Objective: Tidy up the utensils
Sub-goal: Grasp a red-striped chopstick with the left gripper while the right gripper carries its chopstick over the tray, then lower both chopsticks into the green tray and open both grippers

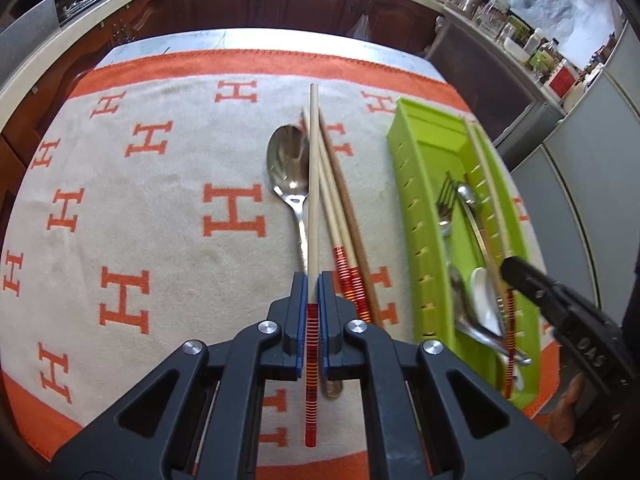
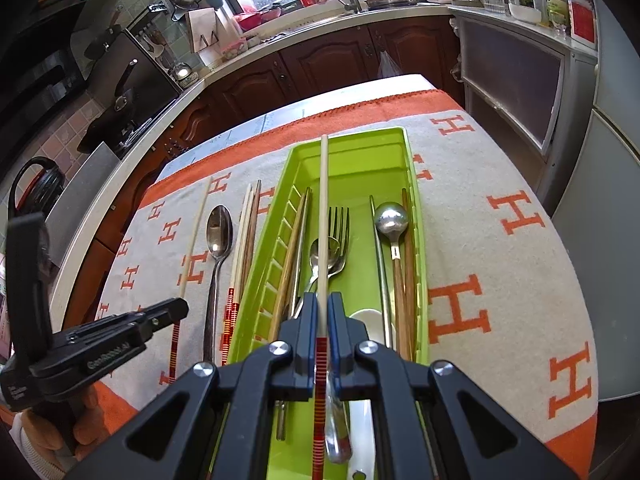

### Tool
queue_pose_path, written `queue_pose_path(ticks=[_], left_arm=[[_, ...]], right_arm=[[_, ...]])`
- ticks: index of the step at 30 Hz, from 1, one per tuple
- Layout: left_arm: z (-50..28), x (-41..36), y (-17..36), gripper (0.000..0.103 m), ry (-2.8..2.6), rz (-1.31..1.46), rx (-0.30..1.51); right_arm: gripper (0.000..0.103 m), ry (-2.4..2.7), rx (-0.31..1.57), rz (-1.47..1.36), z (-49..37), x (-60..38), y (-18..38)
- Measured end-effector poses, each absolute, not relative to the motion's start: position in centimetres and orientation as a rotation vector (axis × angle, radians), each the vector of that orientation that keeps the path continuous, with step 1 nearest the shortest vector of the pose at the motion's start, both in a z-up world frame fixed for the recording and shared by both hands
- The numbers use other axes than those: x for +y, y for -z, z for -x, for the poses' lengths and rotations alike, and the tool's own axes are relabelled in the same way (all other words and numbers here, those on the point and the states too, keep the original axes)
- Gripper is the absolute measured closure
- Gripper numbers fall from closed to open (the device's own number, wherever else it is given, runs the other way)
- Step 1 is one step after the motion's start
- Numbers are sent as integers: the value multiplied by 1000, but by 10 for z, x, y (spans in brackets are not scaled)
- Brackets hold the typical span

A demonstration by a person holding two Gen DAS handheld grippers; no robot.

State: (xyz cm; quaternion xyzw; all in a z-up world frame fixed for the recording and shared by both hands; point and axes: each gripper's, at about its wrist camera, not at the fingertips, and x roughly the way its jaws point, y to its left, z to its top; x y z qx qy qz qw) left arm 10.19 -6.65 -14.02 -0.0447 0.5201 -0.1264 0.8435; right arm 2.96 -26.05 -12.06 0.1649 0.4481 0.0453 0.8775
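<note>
Reading "GeoRobot.AI", left gripper (image 2: pixel 176 312) clamps a chopstick (image 1: pixel 313 184).

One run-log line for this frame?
left gripper: shut on chopstick | right gripper: shut on second chopstick, over green tray
</note>
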Motion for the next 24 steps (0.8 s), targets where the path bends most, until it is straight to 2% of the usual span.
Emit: queue_pose_path(ticks=[6,10,19,24], left_arm=[[-102,-91,110,100,361,96,1069],[-101,-117,103,100,424,88,1089],[-101,-164,123,100,473,35,1216],[-98,-158,119,99,423,6,1190]], right_arm=[[94,-60,929,-406,-26,-273,118],[81,-39,901,-436,-21,-281,112],[81,-4,879,-457,-14,-294,105],[81,-2,881,-455,-12,-294,106]])
